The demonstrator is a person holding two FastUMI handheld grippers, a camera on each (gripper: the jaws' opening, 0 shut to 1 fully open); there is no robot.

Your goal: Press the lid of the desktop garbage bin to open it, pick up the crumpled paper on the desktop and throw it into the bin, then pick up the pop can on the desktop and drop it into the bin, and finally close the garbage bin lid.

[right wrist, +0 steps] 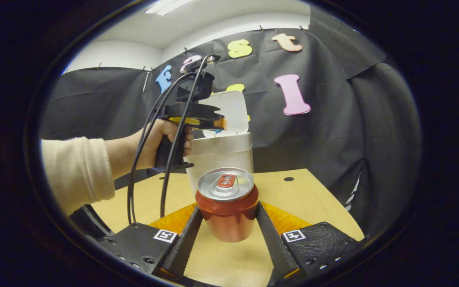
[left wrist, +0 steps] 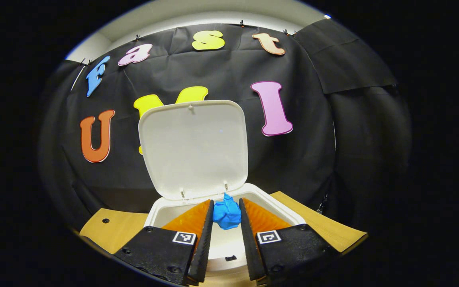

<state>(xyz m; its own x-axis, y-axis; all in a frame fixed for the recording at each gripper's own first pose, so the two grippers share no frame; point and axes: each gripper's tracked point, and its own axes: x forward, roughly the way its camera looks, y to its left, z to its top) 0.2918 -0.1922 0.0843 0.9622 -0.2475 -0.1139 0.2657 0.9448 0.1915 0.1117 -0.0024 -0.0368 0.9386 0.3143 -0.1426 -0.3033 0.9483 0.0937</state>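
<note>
Left gripper (left wrist: 226,217) pinches the paper (left wrist: 226,214) over the open bin (left wrist: 285,209) — lid (left wrist: 193,147) up. Right gripper (right wrist: 228,223) straddles the can (right wrist: 227,203) on the desk (right wrist: 301,199), contact unclear. Next, I judge: release the paper, then lift the can.

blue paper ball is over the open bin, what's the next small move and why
Probably open the left gripper to let go. It holds the crumpled blue paper right above the bin, whose lid stands upright, so the paper should drop inside. The right gripper already brackets the pop can for the following step.
</note>
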